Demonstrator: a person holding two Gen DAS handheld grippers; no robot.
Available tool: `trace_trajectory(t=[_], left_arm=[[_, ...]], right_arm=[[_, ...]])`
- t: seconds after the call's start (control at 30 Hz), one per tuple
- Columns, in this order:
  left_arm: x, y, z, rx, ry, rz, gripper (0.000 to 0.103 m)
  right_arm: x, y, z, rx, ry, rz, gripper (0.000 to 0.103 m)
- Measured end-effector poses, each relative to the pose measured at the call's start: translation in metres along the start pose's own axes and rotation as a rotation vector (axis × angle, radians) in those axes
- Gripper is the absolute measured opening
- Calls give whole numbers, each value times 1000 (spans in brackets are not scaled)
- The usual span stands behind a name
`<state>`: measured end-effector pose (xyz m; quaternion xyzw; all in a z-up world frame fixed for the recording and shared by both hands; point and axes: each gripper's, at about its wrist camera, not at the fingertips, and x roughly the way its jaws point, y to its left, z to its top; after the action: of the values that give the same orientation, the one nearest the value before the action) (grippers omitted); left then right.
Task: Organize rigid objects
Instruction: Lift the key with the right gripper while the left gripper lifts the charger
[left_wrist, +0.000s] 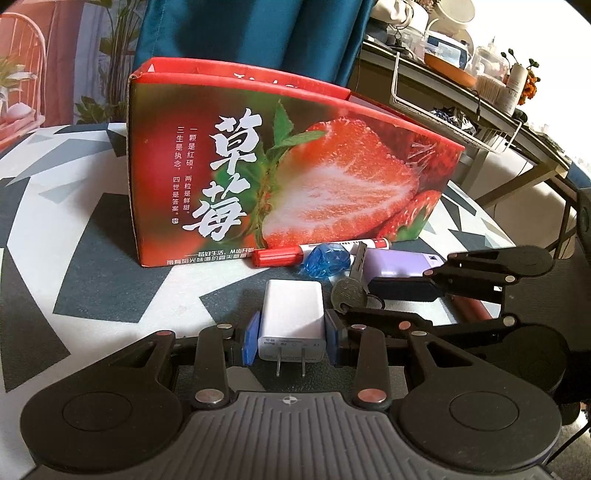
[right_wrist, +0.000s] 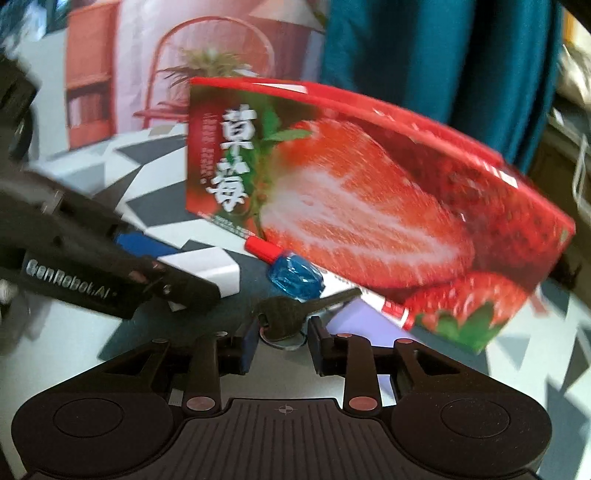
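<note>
My left gripper (left_wrist: 291, 338) is shut on a white plug charger (left_wrist: 293, 317), prongs pointing back at the camera. My right gripper (right_wrist: 281, 341) has its jaws around the head of a dark key (right_wrist: 284, 317) with a key ring; contact is unclear. In the left wrist view the right gripper (left_wrist: 354, 306) reaches in from the right at the key (left_wrist: 349, 290). A red strawberry box (left_wrist: 280, 166) stands open-topped behind. Along its base lie a red-capped marker (left_wrist: 291, 254), a blue faceted piece (left_wrist: 327, 260) and a lilac block (left_wrist: 399, 264).
The table wears a grey, black and white geometric cloth (left_wrist: 74, 229). A dark red cylinder (left_wrist: 472, 308) lies under the right gripper. A cluttered shelf with a wire basket (left_wrist: 454, 110) stands at the back right, a teal curtain (left_wrist: 251, 33) behind the box.
</note>
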<state>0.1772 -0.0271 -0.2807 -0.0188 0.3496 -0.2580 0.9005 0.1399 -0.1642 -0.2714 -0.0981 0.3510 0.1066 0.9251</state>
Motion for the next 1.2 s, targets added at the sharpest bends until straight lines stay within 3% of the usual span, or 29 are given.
trace_trajectory(t=[0.27, 0.37, 0.6, 0.8, 1.03, 1.2], left_arm=[[0, 0, -1, -2, -3, -3, 37], [0, 0, -1, -1, -3, -2, 37], [0, 0, -1, -1, -3, -3, 37], [0, 1, -1, -5, -3, -5, 37], [1, 1, 0, -10, -4, -9, 38], [0, 1, -1, -9, -4, -8, 38]], right_arm=[[0, -15, -4, 175, 6, 28, 34], [-2, -14, -3, 192, 9, 24, 27], [-6, -3, -6, 140, 2, -4, 26], [-17, 11, -14, 3, -14, -69, 26], [-24, -2, -12, 37, 62, -51, 27], [-25, -10, -4, 139, 46, -5, 34]])
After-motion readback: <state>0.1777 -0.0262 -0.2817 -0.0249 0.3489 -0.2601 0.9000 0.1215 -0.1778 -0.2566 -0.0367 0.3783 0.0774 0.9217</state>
